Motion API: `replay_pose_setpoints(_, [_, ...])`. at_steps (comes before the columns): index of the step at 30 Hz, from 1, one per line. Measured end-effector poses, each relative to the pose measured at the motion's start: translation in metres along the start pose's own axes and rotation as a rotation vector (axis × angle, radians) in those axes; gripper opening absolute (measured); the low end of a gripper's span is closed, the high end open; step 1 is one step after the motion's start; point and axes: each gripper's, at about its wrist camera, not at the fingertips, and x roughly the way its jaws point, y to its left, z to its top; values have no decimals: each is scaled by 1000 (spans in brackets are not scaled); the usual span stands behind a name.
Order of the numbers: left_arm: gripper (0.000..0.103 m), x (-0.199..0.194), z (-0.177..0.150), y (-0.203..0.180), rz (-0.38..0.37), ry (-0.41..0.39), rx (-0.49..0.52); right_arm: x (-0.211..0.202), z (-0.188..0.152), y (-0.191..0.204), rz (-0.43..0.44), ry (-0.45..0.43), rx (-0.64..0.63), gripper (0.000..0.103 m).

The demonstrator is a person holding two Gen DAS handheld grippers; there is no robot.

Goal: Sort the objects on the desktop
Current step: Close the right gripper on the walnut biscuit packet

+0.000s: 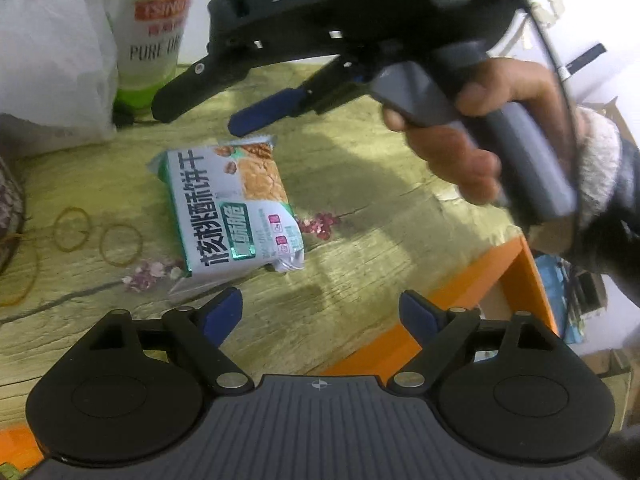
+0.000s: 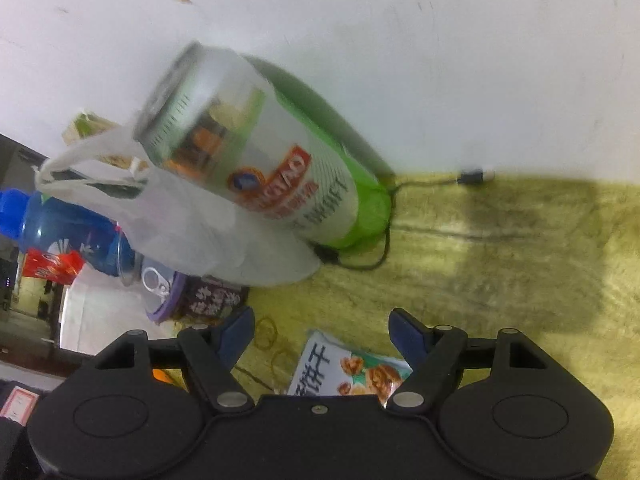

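The walnut biscuit packet (image 1: 236,208) lies flat on the yellow-green wood-grain table (image 1: 360,184), printed side up; in the left wrist view its long axis runs from upper left to lower right, the biscuit photo at the far end. The left gripper (image 1: 320,312) hovers just before the packet, jaws wide apart and holding nothing. The right gripper (image 2: 322,332), held by a hand (image 1: 472,136), is also open and empty above the packet's far end. Two rubber bands (image 1: 96,236) lie beside the packet. A tall beer can (image 2: 280,160) and a white plastic bag (image 2: 192,224) stand by the white wall (image 2: 400,40). An orange box (image 1: 480,276) is on the right.
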Motion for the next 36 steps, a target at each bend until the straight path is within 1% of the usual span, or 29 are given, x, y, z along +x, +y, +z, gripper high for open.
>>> replay_pose_setpoints(5, [87, 10, 4, 8, 17, -2, -28, -5, -9, -14, 29, 48, 64, 73])
replay_pose_setpoints(9, [87, 15, 3, 10, 54, 2, -19, -13, -23, -25, 36, 70, 110, 73])
replay_pose_setpoints(15, [87, 10, 1, 15, 110, -38, -24, -25, -46, -36, 83, 120, 184, 73])
replay_pose_setpoints(19, [87, 3, -1, 17, 132, -79, -32, -36, -45, -39, 67, 76, 192, 73])
replay_pose_setpoints(22, [87, 7, 1, 18, 153, -84, -49, -37, -39, -42, 61, 42, 221, 73])
replay_pose_setpoints(26, [88, 15, 5, 16, 138, -89, -52, -22, -42, -40, 70, 68, 268, 73])
replay_pose_setpoints(28, [90, 19, 7, 11, 146, -93, -38, -19, -46, -38, 80, 72, 272, 74])
replay_pose_setpoints(30, [91, 22, 8, 7, 143, -98, -27, -21, -49, -36, 77, 63, 269, 74])
replay_pose_setpoints(34, [90, 21, 5, 3, 110, -108, -25, -33, -54, -43, 82, 39, 293, 74])
replay_pose_setpoints(36, [90, 20, 3, 3, 118, -110, -29, -41, -56, -49, 87, 17, 312, 74])
